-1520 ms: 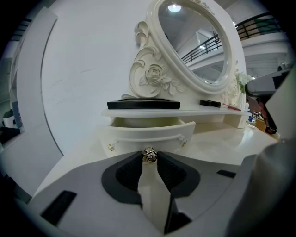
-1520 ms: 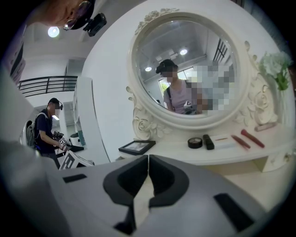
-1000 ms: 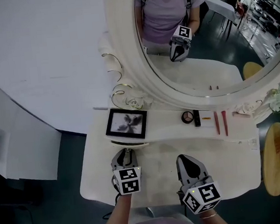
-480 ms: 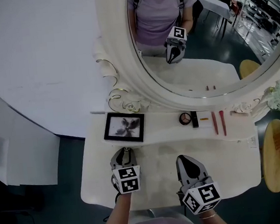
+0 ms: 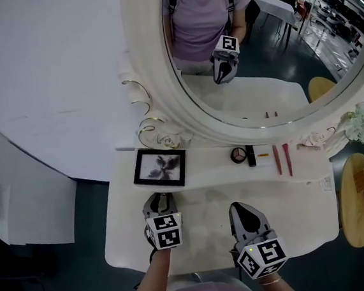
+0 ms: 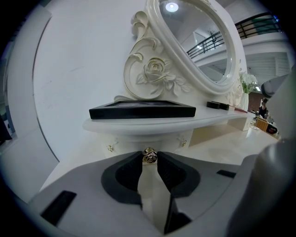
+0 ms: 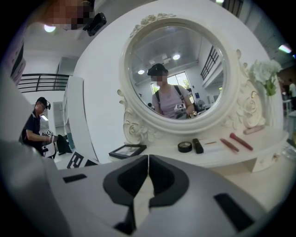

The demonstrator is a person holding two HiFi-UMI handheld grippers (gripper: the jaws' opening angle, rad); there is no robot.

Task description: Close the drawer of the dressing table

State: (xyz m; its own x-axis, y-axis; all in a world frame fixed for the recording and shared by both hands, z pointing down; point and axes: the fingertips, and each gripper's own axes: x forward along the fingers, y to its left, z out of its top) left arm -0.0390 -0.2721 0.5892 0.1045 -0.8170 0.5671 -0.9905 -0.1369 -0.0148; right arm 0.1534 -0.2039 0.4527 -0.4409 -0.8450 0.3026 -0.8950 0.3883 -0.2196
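Tongs [image 6: 149, 159] on left pinch gold rose-shaped knob [image 6: 149, 155] of smooth white drawer [image 6: 147, 140].

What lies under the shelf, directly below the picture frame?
A small drawer front with a gold knob, which the left gripper clamps. The drawer's inside is hidden.

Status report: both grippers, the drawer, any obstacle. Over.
Left gripper shut on drawer knob. Right gripper shut, empty. Drawer looks pushed in, not certain. No obstacle seen.
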